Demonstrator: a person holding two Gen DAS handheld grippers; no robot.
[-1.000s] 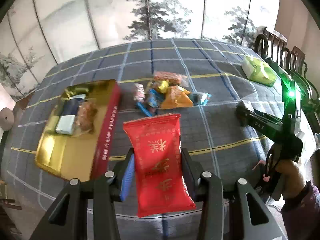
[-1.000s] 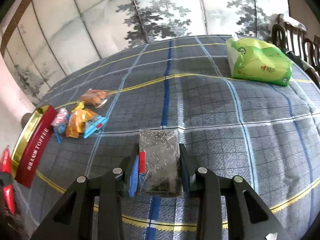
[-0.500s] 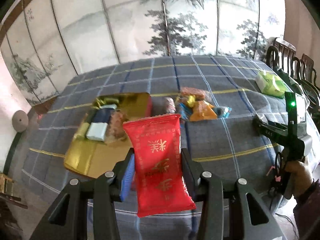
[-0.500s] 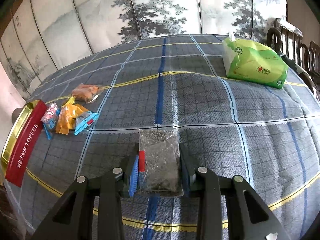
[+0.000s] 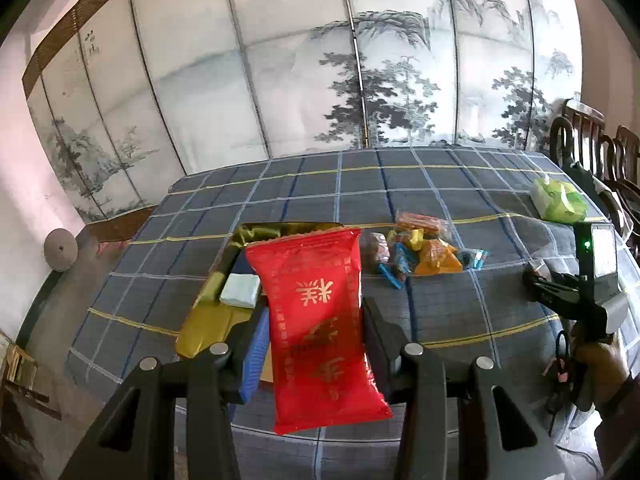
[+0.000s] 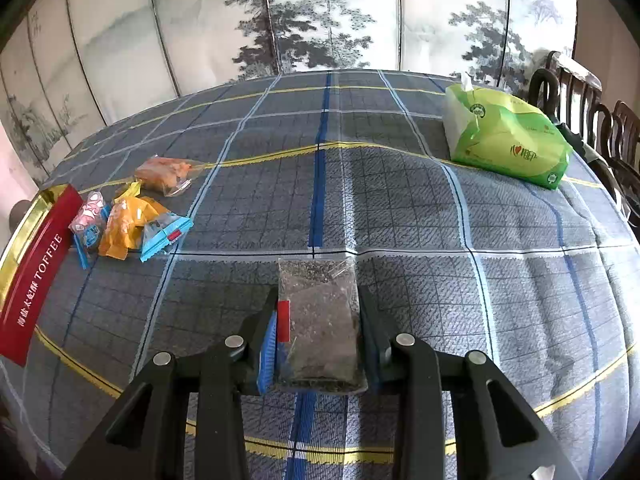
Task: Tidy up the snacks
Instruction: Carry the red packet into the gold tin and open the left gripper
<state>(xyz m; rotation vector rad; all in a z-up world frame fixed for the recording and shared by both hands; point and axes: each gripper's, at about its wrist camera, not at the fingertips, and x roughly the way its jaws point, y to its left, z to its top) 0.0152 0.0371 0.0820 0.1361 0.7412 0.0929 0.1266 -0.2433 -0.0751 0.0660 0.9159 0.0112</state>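
- Since a second ago the left claw [image 5: 316, 332] has risen and drawn back from the tin [image 5: 208, 320], clamped on a red packet [image 5: 316, 320]; loose snacks [image 5: 424, 252] lie right of the tin on the counter [image 5: 460, 312].
- Right view: the right claw [image 6: 318, 320] grips a dark sachet [image 6: 320, 320] above the counter; tin far left, tissue pack [image 6: 504, 140] far right.
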